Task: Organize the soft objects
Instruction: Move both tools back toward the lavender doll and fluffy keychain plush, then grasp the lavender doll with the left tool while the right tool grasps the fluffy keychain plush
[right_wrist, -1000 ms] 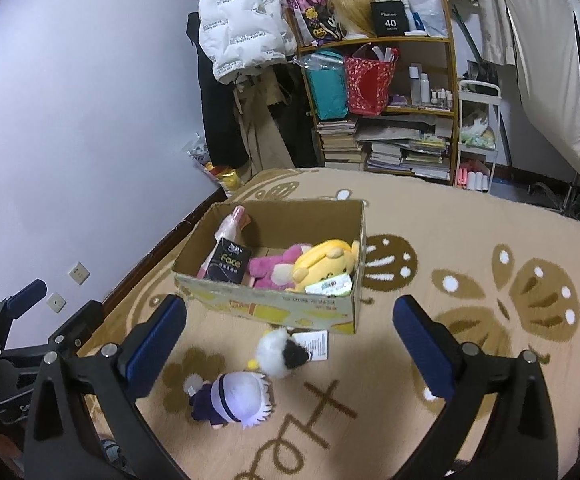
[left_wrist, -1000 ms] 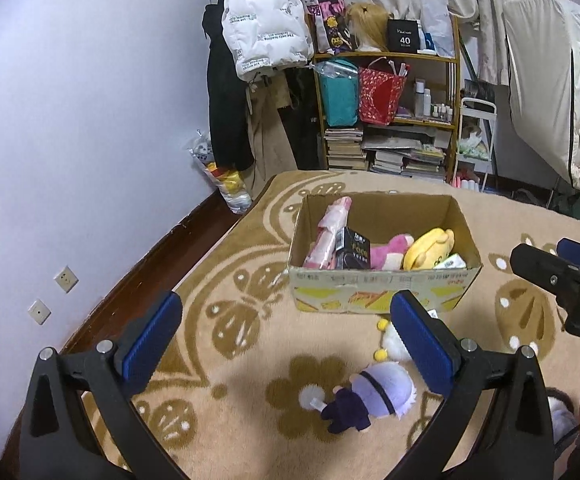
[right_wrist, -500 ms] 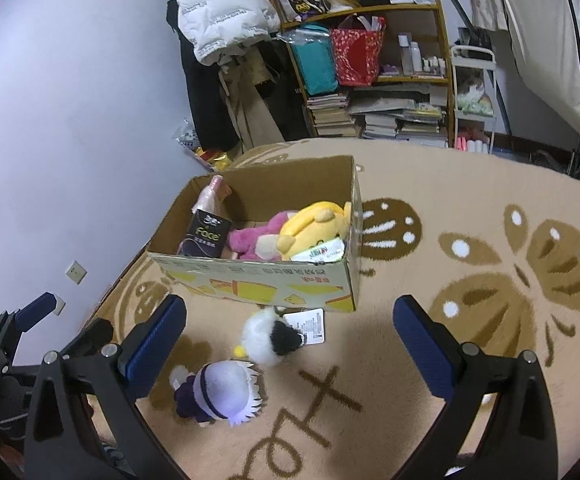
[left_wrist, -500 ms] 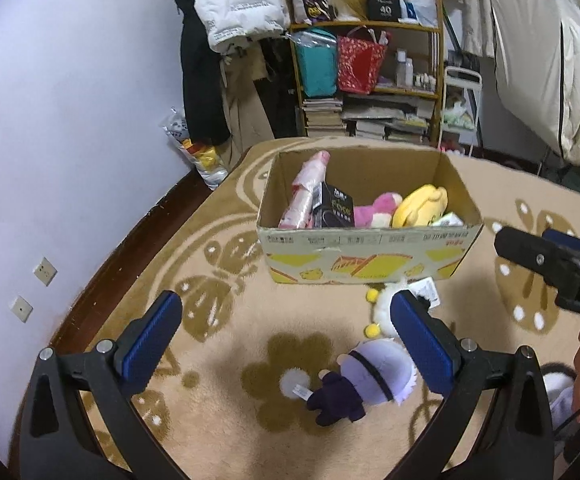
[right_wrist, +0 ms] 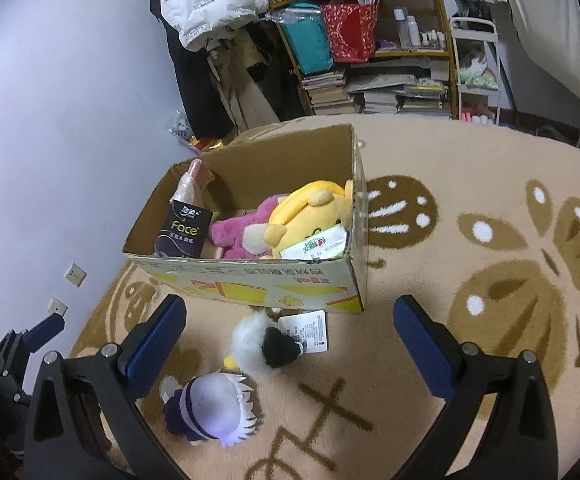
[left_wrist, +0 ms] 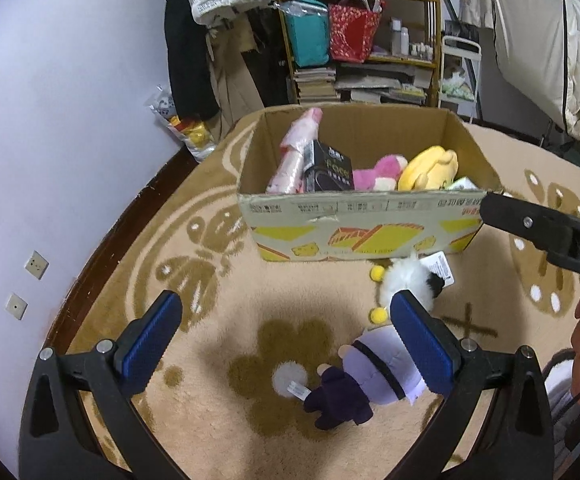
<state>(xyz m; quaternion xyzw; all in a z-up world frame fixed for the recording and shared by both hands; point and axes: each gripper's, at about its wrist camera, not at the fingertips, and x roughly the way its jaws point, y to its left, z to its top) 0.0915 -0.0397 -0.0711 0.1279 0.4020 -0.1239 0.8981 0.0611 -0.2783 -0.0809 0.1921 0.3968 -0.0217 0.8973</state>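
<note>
A cardboard box (left_wrist: 366, 232) (right_wrist: 249, 280) stands on the rug with a pink plush (right_wrist: 241, 228), a yellow plush (right_wrist: 310, 212), a black tissue pack (right_wrist: 183, 234) and a pink wrapped item (left_wrist: 294, 156) inside. In front of it lie a purple-and-white doll (left_wrist: 370, 372) (right_wrist: 209, 404) and a white-and-black plush (left_wrist: 410, 280) (right_wrist: 265, 344) with a paper tag. My left gripper (left_wrist: 290, 344) is open above the rug, its right finger over the doll. My right gripper (right_wrist: 290, 344) is open above both floor plushes.
A beige patterned rug (right_wrist: 490, 280) covers the floor. A purple wall (left_wrist: 69, 120) with sockets runs along the left. A bookshelf (right_wrist: 370, 40), hanging coats (right_wrist: 209, 20) and a small cart (right_wrist: 474, 68) stand behind the box. The right gripper also shows in the left wrist view (left_wrist: 546, 232).
Both grippers have moved forward and lower toward the box and the floor plushes, which now appear larger. Both stay open. The plushes have not moved.
</note>
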